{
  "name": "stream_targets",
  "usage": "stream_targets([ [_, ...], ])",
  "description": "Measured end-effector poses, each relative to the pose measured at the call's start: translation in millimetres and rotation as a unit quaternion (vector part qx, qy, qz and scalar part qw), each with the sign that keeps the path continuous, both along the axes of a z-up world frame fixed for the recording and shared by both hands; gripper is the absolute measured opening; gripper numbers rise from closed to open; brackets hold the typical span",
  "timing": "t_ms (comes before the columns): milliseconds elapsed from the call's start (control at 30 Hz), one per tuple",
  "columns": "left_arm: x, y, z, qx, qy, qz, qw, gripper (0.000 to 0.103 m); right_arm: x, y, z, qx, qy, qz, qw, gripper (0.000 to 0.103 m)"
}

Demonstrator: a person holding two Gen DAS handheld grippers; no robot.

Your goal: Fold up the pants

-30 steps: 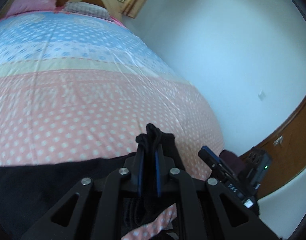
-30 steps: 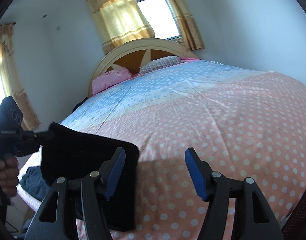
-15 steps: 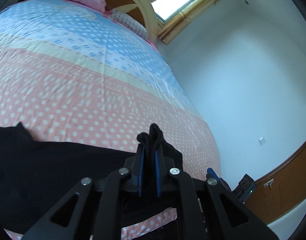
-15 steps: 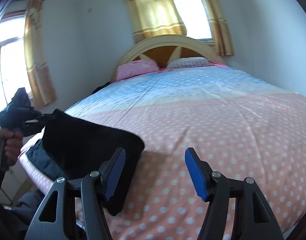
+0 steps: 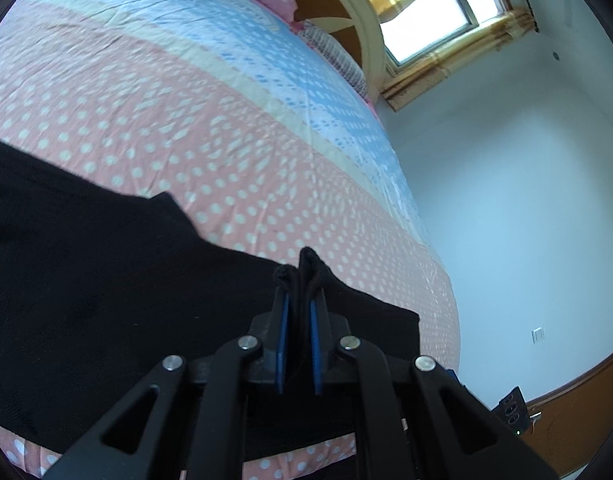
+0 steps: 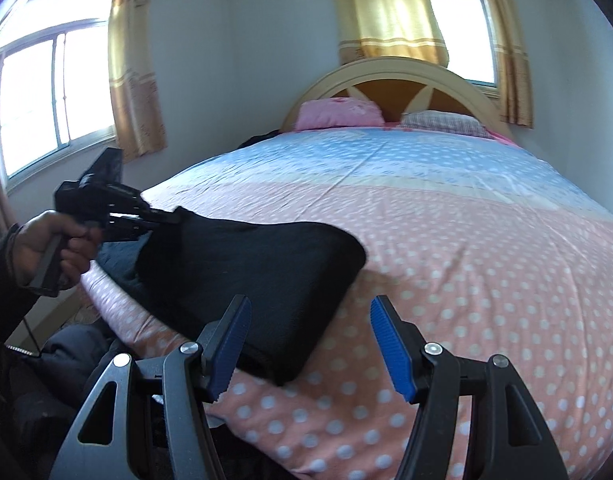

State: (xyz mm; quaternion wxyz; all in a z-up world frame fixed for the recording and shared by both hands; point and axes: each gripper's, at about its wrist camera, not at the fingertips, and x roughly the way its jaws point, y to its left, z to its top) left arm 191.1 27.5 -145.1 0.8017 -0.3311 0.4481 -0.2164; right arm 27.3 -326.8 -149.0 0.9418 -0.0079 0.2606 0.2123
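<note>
Black pants [image 6: 250, 276] lay folded on the near left part of the bed, draped over the polka-dot bedspread [image 6: 446, 248], which was pink at the foot and blue toward the headboard [image 6: 394, 76]. The left gripper [image 5: 299, 280] was clamped on a bunched edge of the pants, its blue pads [image 5: 283, 332] pressed close with the dark fabric poking up between them. From the right wrist view, a hand [image 6: 54, 248] held that gripper at the left, lifting one corner of the pants off the bed. The right gripper [image 6: 310, 344] hovered over the near edge of the bed with its jaws apart and nothing between them; its left finger sat just in front of the folded pants. A pink pillow [image 6: 338, 114] and a checked pillow [image 6: 442, 122] rested against the headboard.
</note>
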Motion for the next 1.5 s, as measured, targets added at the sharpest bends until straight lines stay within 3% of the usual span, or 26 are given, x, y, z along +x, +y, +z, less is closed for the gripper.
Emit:
stream_targets([
  [233,1.7,2.5,-25.6,0.019,0.021,-0.004,0.9996,0.01,-5.1,30.0,-4.4,0.007,0.012,0.061,0.998,0.063],
  [300,2.0,-0.2,-29.6,0.031,0.02,-0.006,0.9993,0.011,-2.1,41.8,-12.0,-0.011,0.029,0.072,0.997,0.063],
  [400,2.2,-2.2,-31.9,0.042,0.015,-0.013,0.9989,0.012,14.5,55.7,-39.3,-0.065,0.103,0.069,0.99,0.064],
  [500,2.5,-1.3,-33.9,0.055,0.016,-0.011,0.9983,0.019,7.4,61.9,-38.3,-0.097,0.08,0.072,0.989,0.064],
  [567,1.0,0.4,-34.6,0.058,0.014,-0.012,0.9982,0.021,5.1,60.6,-31.5,-0.082,0.077,0.078,0.991,0.064],
  [667,-8.4,2.7,-26.5,0.071,-0.006,-0.008,0.9974,0.032,8.0,57.1,-8.7,-0.049,0.051,0.07,0.995,0.064],
  [800,-26.4,4.4,1.9,0.108,-0.078,0.013,0.991,0.052,34.1,52.9,12.7,0.013,0.046,0.058,0.997,0.064],
  [900,-37.9,-4.0,16.8,0.134,-0.119,0.004,0.9838,0.064,71.5,53.8,10.5,0.044,0.069,0.04,0.996,0.064],
  [1033,-43.4,-27.0,9.4,0.164,-0.126,-0.037,0.9776,0.065,125.2,43.5,-25.4,0.048,0.157,-0.021,0.986,0.064],
  [1167,-38.8,-36.7,-19.8,0.206,-0.085,-0.056,0.9733,0.065,125.3,44.0,-26.5,0.04,0.14,-0.021,0.989,0.064],
  [1267,-44.2,-37.9,-24.2,0.229,-0.105,-0.063,0.9657,0.065,110.7,45.0,-15.9,0.041,0.128,-0.021,0.991,0.064],
  [1333,-46.5,-42.4,-21.5,0.248,-0.113,-0.069,0.9598,0.065,94.8,47.3,-12.0,0.064,0.126,0.007,0.99,0.064],
  [1433,-45.6,-37.4,-17.7,0.223,-0.105,-0.06,0.9673,0.065,72.6,68.3,-7.3,0.059,0.109,0.065,0.99,0.064],
  [1500,-46.4,-34.6,-16.6,0.215,-0.101,-0.053,0.9699,0.069,64.5,89.8,-14.6,0.035,0.124,0.107,0.986,0.064],
])
